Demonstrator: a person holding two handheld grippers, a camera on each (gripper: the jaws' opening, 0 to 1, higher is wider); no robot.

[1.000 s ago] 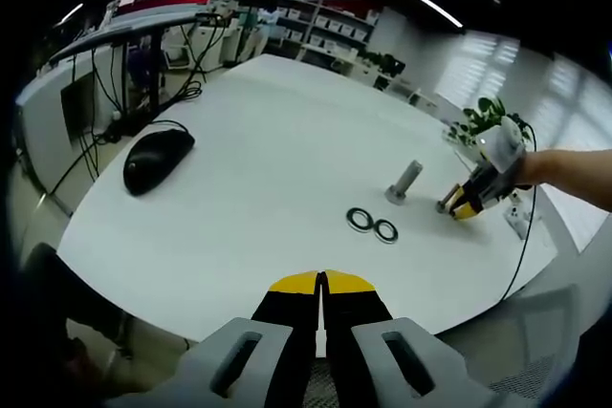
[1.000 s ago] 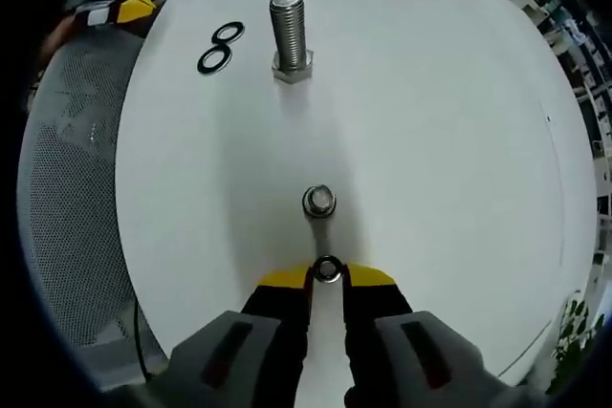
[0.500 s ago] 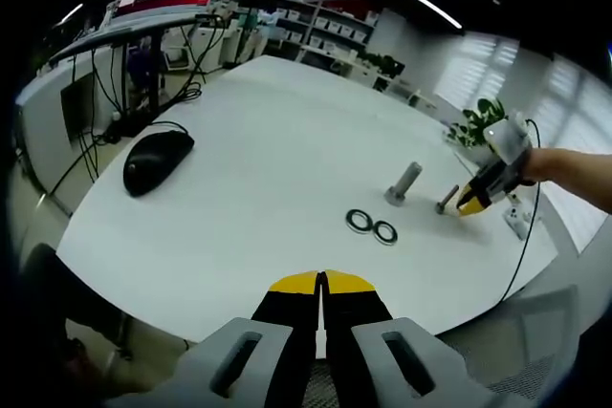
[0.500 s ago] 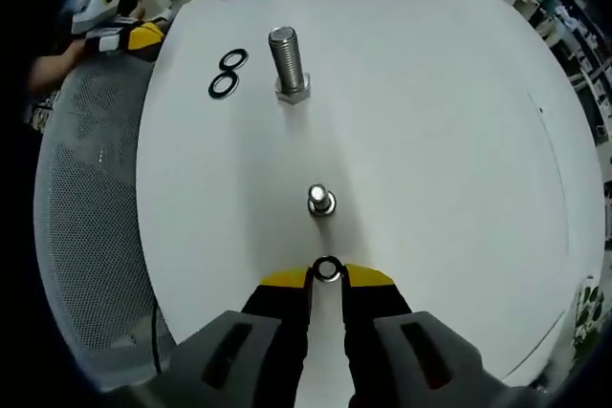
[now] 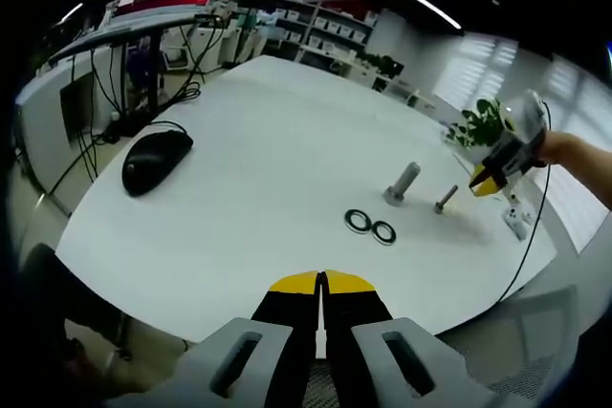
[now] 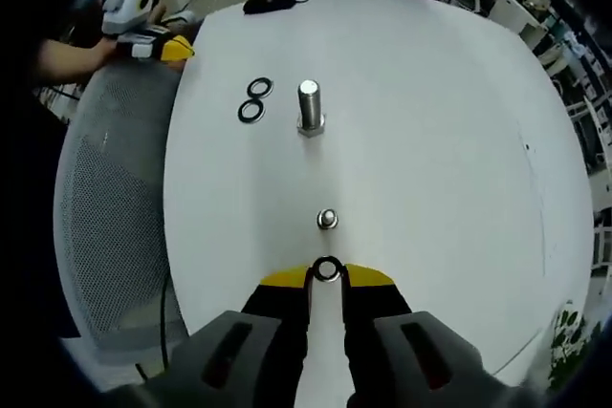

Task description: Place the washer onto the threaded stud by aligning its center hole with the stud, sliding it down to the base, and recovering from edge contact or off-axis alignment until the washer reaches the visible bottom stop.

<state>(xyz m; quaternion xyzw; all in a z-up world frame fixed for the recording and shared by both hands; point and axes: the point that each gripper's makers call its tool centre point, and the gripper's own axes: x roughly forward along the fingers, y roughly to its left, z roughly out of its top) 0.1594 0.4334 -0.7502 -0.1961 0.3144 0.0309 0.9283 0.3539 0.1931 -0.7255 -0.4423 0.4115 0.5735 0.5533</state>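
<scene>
a: where was the washer (image 6: 327, 269) at that moment?

b: it was pinched between the tips of the right gripper (image 6: 327, 276), held flat with its hole showing. the jaws were clamped on its edges. the gripper hung above the white table (image 6: 449, 140), not touching it.

a: and the stud?

b: a small threaded stud (image 6: 327, 220) stood upright on the table just ahead of the washer, apart from it. in the left gripper view the same small threaded stud (image 5: 445, 200) stood near the right gripper (image 5: 485, 182), which hovered up and off to one side of it. a larger bolt (image 6: 308, 107) stood further on, with two black rings (image 6: 253, 100) lying side by side next to it.

a: what was the left gripper (image 5: 322, 284) doing?

b: nothing with the parts. its jaws were together, holding nothing, at the near edge of the table, well apart from the stud. a computer mouse (image 5: 156, 157) lay off to its side.

a: so how far along was the job?

b: early, by the look of it. the washer was picked up, but not on the stud. centring the hole over the stud and sliding it down to the base were left to do.
</scene>
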